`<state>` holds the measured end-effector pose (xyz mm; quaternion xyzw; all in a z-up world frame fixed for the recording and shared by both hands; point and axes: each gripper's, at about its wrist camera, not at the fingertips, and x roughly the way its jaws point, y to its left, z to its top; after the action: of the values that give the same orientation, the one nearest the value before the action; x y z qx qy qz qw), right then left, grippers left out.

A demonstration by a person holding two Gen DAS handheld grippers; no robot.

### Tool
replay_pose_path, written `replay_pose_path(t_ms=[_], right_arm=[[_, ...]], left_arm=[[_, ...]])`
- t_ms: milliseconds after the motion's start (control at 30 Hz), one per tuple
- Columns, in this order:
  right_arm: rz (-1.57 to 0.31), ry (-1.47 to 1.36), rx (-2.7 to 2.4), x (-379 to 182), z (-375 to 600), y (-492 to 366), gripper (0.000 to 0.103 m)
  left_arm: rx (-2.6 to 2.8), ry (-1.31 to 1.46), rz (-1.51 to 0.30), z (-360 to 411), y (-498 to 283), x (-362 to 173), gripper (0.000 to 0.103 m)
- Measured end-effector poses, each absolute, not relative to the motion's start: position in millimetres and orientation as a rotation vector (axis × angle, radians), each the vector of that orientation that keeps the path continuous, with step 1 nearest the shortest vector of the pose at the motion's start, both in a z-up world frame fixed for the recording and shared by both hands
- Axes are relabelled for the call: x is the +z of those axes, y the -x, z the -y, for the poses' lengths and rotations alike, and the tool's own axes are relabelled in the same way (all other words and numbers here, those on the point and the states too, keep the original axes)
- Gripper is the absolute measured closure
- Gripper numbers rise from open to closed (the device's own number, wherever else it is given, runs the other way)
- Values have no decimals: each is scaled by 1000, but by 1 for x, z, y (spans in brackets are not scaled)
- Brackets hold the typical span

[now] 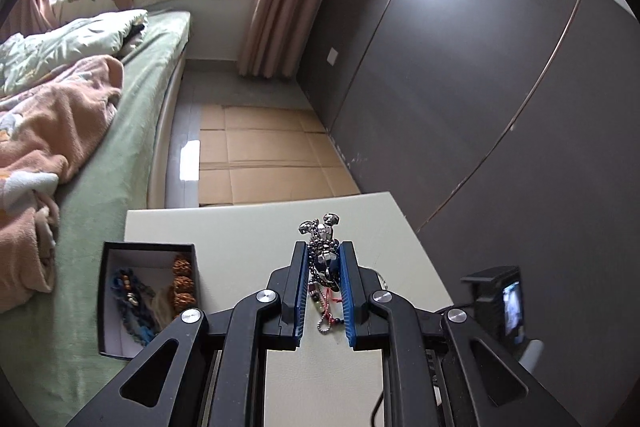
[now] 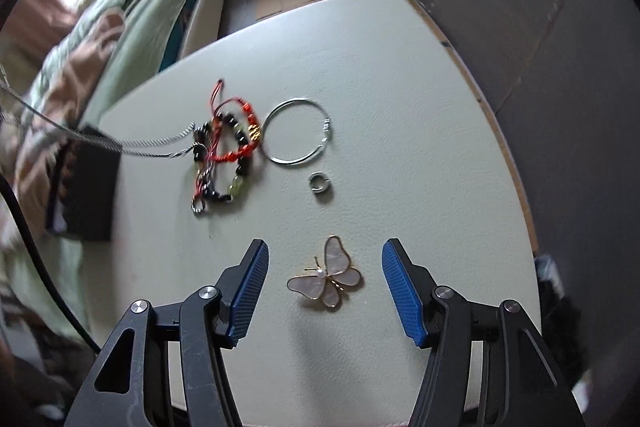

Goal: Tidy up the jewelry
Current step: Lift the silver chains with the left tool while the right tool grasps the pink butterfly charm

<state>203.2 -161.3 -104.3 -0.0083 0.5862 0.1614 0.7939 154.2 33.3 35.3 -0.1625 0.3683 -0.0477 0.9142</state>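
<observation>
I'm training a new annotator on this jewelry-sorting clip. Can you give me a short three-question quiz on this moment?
1. True or false: the left gripper is clamped on a chunky silver chain.
2. What lies between the right gripper's open jaws: A) ring, B) butterfly brooch, C) bangle?
3. Fill in: the small ring lies on the table just below the silver ____.

Key: 1 true. 2 B, the butterfly brooch. 3 bangle.
</observation>
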Motion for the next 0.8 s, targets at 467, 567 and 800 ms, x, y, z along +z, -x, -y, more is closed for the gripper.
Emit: replay_pose_path(t_ms=[467,567,800], right_arm=[[-1336,-122,484,-116,178,-195,40],[-1325,-67,476,-116,171,-187,40],[-1250,220,348,-119,134,-178,40]], left_arm=[[-81,385,-681,-62,-128,60,87],[-81,386,-663,-63,-123,66,87],[-80,386,-649,-64,-119,71,87]])
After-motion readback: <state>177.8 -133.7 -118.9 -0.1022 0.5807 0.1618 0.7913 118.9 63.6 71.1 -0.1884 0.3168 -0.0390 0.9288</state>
